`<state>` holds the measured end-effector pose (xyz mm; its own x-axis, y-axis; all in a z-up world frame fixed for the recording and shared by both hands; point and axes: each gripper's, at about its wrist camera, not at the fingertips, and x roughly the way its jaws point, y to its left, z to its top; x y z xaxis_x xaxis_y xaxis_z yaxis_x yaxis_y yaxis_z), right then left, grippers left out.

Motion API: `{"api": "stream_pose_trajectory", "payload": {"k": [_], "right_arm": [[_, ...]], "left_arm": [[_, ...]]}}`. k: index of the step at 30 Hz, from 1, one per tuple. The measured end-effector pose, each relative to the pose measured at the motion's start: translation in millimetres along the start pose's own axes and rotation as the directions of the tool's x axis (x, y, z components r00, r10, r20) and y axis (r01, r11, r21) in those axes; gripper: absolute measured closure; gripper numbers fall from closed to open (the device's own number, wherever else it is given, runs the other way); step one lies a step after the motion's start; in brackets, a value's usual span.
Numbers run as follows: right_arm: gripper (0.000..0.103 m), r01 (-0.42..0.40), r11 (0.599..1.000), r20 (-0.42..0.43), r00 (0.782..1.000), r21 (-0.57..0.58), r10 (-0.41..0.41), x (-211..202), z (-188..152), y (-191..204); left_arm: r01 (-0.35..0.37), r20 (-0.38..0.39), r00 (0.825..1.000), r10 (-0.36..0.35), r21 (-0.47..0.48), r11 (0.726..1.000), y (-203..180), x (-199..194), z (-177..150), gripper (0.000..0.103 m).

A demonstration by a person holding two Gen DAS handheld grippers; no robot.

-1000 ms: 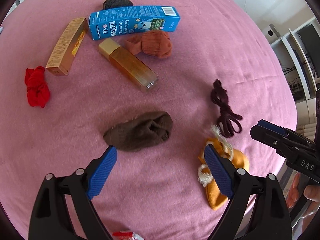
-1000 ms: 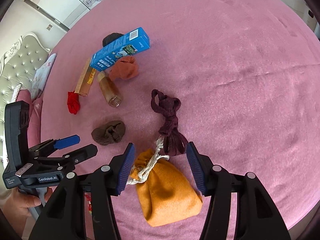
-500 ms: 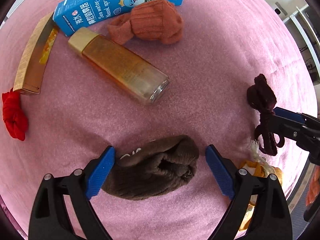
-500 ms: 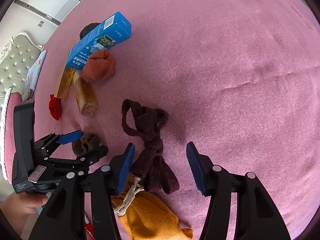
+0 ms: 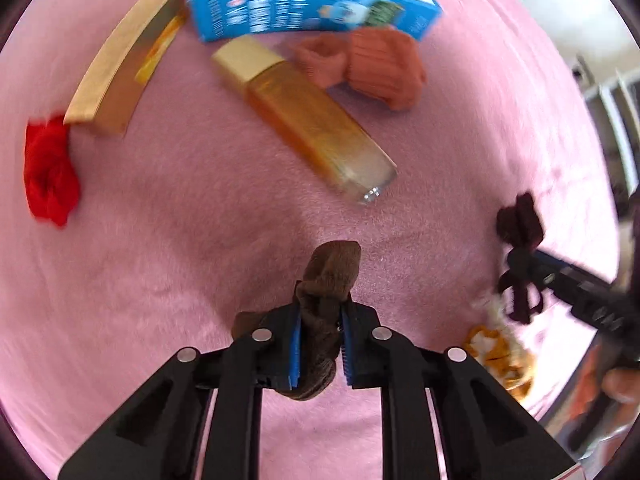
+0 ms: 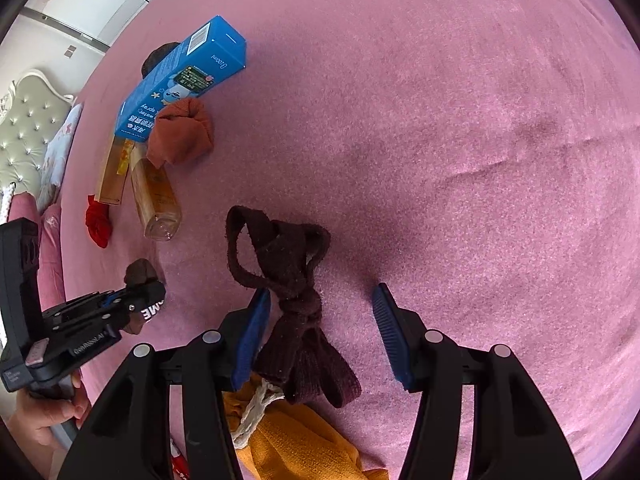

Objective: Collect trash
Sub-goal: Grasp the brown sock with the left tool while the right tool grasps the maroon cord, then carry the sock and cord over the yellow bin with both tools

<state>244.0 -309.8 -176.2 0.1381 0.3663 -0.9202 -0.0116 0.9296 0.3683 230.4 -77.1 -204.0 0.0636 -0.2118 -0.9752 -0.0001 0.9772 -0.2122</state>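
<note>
My left gripper is shut on a brown sock, pinched between its blue pads just above the pink blanket; it also shows in the right wrist view. My right gripper is open, its jaws astride a knotted dark maroon sock that lies on the blanket. An amber bottle, a blue carton and a gold box lie beyond.
An orange-brown sock lies by the blue carton. A red sock lies at the left. A mustard drawstring pouch sits under the right gripper. A dark sock lies behind the carton. The bed's edge is at the right.
My left gripper has closed on the brown sock and raised it a little. My right gripper has moved forward so the maroon sock's knot lies between its open jaws.
</note>
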Motion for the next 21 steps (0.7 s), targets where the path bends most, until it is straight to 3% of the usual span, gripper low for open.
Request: {"api": "stream_pose_trajectory", "payload": {"k": [3, 6, 15, 21], "right_arm": [[0.063, 0.028, 1.0, -0.002, 1.0, -0.01, -0.028, 5.3, 1.2, 7.7], [0.086, 0.018, 1.0, -0.012, 1.0, -0.01, -0.018, 5.3, -0.4, 6.6], [0.086, -0.017, 1.0, 0.084, 0.996, -0.006, 0.018, -44.0, -17.1, 18.9], [0.086, -0.066, 0.998, 0.136, 0.988, -0.016, 0.068, -91.1, -47.6, 34.9]], "left_arm": [[0.079, 0.011, 0.997, -0.078, -0.09, 0.993, 12.2, -6.8, 0.0, 0.088], [0.131, 0.026, 0.991, -0.129, -0.136, 0.982, 19.0, -13.2, -0.1, 0.088], [0.245, 0.059, 0.969, -0.24, -0.089, 0.965, -2.0, -50.8, -9.8, 0.088], [0.277, 0.05, 0.96, -0.275, -0.022, 0.961, -26.5, -76.9, -36.0, 0.088]]}}
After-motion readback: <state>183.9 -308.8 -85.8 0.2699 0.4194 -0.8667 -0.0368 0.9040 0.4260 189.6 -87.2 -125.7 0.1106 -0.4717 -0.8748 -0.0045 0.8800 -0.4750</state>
